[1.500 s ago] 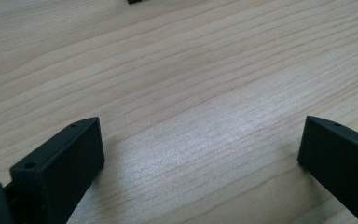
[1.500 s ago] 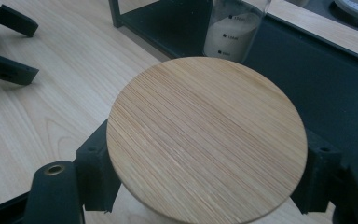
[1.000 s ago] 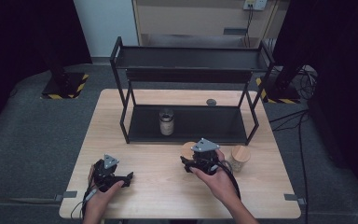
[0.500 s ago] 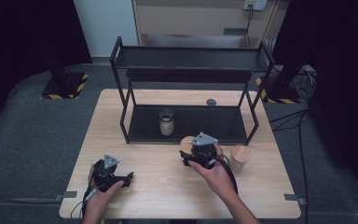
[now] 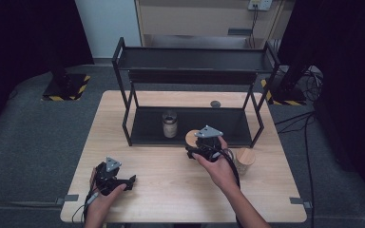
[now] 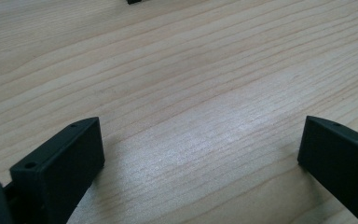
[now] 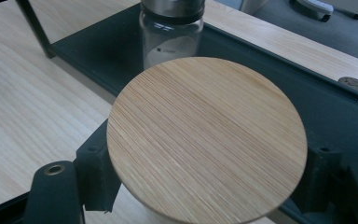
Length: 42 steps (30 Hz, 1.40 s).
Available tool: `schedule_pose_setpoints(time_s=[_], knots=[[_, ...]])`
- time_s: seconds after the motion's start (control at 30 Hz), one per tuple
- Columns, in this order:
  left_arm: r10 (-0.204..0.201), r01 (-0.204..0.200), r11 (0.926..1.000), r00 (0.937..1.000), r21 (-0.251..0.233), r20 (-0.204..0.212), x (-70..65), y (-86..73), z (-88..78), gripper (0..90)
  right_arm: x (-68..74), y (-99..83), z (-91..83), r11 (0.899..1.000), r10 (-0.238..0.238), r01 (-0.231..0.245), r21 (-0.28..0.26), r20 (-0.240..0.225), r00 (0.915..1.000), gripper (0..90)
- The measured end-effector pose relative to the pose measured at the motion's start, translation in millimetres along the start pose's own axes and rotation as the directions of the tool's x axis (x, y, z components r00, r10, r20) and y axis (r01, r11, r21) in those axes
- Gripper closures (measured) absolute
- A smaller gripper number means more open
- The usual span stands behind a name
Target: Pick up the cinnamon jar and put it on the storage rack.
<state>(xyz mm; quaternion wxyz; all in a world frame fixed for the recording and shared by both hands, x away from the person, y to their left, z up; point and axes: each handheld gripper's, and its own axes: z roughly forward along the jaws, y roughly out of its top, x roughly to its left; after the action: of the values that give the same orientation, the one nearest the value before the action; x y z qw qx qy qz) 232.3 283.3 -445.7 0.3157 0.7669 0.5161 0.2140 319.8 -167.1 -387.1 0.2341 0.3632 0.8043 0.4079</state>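
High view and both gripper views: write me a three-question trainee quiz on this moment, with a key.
1. True or false: the right gripper holds a jar with a wooden lid.
2. What lies between the left gripper's fingers? A) a jar B) bare table C) a lid
3. Where does the metal-lidded jar stand?

Key:
1. True; its fingers clamp the jar under the lid.
2. B; the fingers stand wide apart over the table.
3. On the bottom shelf of the black rack.
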Motion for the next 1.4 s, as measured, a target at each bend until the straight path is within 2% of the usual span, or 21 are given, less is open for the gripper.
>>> schedule_pose_setpoints(time_s=[0.37,0.93,1.4], knots=[[0.000,0.000,1.0000,1.0000,0.000,0.000,0.0,0.0,0.0,0.0,-6.1,6.5,11.2,1.000,0.022,-0.022,0.009,0.035,0.9991,25.6],[0.000,0.000,1.0000,1.0000,0.000,0.000,0.0,0.0,0.0,0.0,-14.2,15.7,22.9,0.998,0.058,-0.059,0.004,0.063,0.9963,25.6],[0.000,0.000,1.0000,1.0000,0.000,0.000,-0.1,0.0,0.0,0.0,-19.6,26.2,35.7,0.998,0.060,-0.061,0.011,0.096,0.9936,25.6]])
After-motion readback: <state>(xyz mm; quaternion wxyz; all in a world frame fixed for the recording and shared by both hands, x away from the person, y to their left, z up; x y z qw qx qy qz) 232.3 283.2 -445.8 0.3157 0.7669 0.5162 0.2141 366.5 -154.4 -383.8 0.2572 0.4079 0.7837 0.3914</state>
